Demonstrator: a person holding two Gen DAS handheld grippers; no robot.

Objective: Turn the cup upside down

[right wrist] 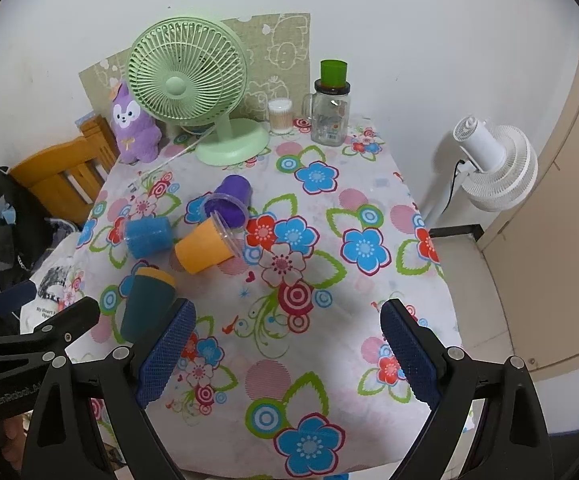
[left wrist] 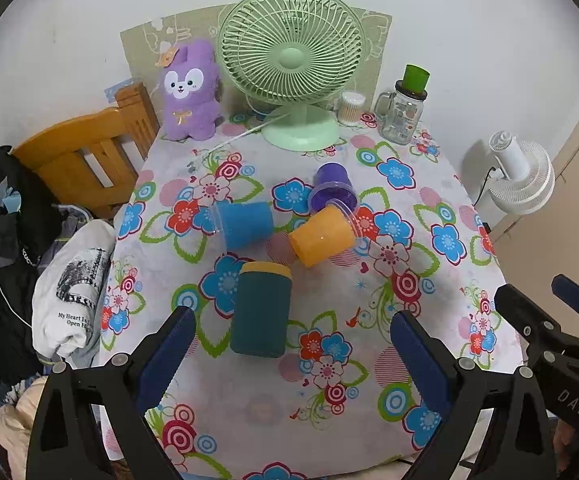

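Several cups lie on their sides on the flowered tablecloth (left wrist: 429, 320). A dark teal cup with a yellow rim (left wrist: 260, 308) lies nearest, a blue cup (left wrist: 245, 222), an orange cup (left wrist: 321, 236) and a purple cup (left wrist: 333, 188) lie behind it. My left gripper (left wrist: 293, 336) is open and empty, just short of the teal cup. My right gripper (right wrist: 287, 332) is open and empty over the cloth, right of the teal cup (right wrist: 145, 304). The blue (right wrist: 147, 236), orange (right wrist: 205, 244) and purple (right wrist: 229, 200) cups show in the right wrist view too.
At the back stand a green desk fan (left wrist: 293, 64), a purple plush toy (left wrist: 189, 92), a glass jar topped by a green cup (left wrist: 405, 108) and a swab box (left wrist: 351, 108). A wooden chair (left wrist: 85, 160) with clothes is left; a white fan (left wrist: 521, 176) stands right.
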